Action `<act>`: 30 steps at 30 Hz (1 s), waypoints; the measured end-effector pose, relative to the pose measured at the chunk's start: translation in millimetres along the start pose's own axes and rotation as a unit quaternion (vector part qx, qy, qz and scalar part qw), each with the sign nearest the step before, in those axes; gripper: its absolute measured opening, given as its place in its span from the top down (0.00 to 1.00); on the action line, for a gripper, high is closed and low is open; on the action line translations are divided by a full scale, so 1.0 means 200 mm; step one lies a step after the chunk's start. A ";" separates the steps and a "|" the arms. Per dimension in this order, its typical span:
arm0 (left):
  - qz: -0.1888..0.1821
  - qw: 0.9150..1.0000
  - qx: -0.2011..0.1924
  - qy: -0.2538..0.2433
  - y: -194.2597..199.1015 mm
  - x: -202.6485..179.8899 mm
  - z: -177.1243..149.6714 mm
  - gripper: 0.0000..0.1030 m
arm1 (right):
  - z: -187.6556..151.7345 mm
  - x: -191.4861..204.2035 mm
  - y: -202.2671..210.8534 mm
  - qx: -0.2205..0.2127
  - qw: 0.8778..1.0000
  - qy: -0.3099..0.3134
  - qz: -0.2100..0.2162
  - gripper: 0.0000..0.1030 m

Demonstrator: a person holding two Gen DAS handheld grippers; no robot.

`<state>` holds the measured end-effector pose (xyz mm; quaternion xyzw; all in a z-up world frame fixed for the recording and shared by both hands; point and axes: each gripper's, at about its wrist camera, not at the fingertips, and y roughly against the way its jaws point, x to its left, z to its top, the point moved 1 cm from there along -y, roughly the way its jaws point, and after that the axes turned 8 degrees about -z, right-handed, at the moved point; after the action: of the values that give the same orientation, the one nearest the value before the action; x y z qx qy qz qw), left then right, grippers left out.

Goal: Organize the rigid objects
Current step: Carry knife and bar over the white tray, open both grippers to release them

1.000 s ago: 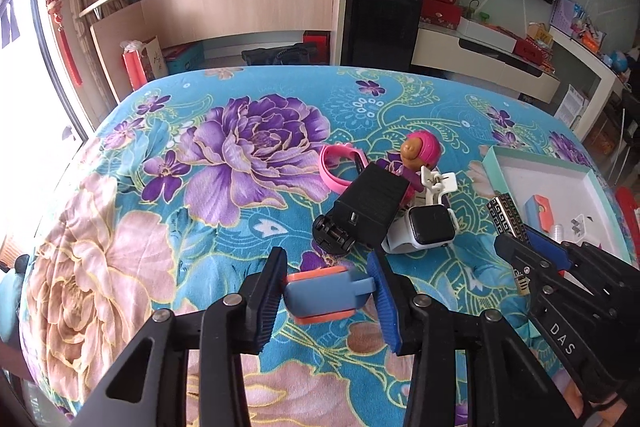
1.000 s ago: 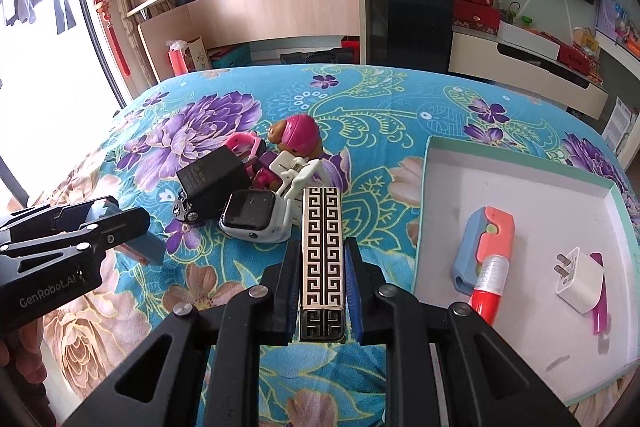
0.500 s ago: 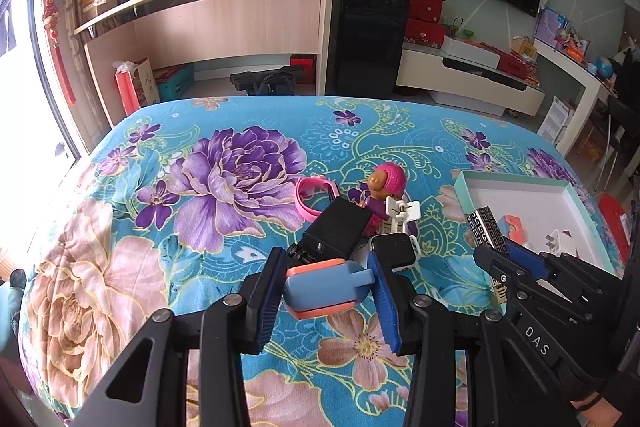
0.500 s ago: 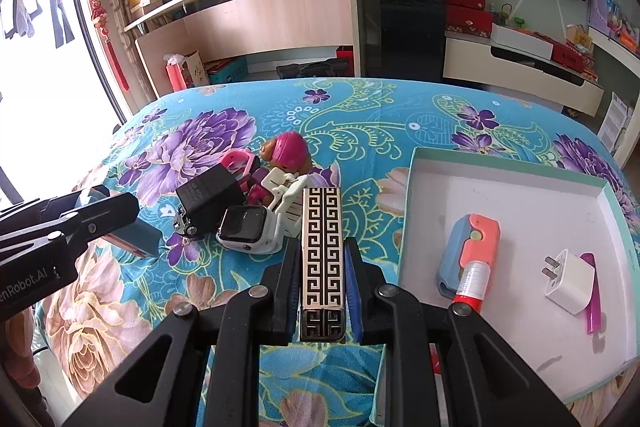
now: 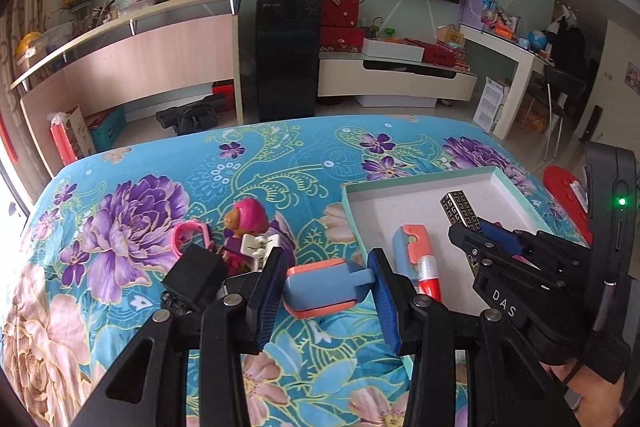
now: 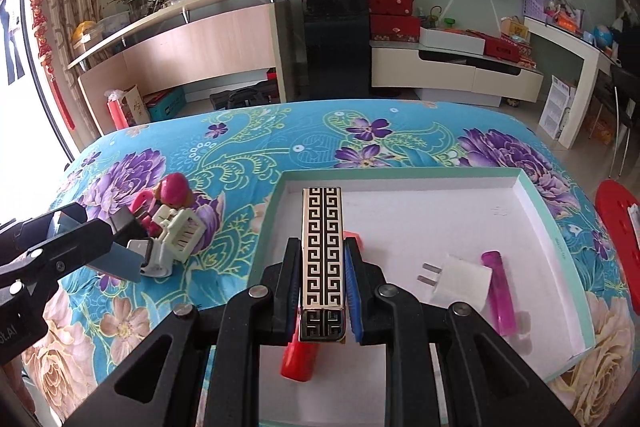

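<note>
My left gripper (image 5: 326, 293) is shut on a blue and orange block (image 5: 324, 289), held above the flowered cloth just left of the white tray (image 5: 424, 183). My right gripper (image 6: 322, 291) is shut on a long black and gold patterned bar (image 6: 323, 247), which hangs over the tray's (image 6: 532, 203) left part. In the left wrist view the right gripper (image 5: 480, 239) shows at the right with the bar (image 5: 460, 213). In the tray lie a white plug (image 6: 460, 281), a pink lighter (image 6: 498, 291), a red tube (image 6: 298, 361) and a blue and orange case (image 5: 412, 251).
On the cloth left of the tray sit a pink-haired toy figure (image 5: 246, 221), a pink band (image 5: 192, 237), a black box (image 5: 196, 277) and a white clip (image 6: 180, 231). A red stool (image 6: 618, 219) stands beyond the table's right edge. Furniture lines the far wall.
Both grippers have moved right and up with their loads. The patterned bar went from over the cloth to over the tray; the blue block came from left of the toy pile to beside the tray.
</note>
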<state>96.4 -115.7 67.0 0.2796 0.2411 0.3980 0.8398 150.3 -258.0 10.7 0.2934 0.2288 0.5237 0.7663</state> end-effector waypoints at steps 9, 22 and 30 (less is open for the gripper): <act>-0.052 0.997 0.041 -0.050 -0.21 -0.30 -0.01 0.57 | -0.02 -0.34 -0.02 0.010 0.997 -0.069 -0.044 0.80; -0.093 0.992 0.048 -0.074 -0.40 -0.53 0.05 0.57 | -0.08 -0.54 -0.04 0.026 0.990 -0.124 -0.057 0.79; -0.072 0.993 0.071 -0.061 -0.55 -0.51 0.00 0.56 | -0.10 -0.55 -0.09 0.046 0.990 -0.125 -0.050 0.79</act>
<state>98.4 -256.0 12.7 0.3442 0.2367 0.3008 0.8574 110.9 -361.3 -11.4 0.3797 0.1693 0.4327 0.7999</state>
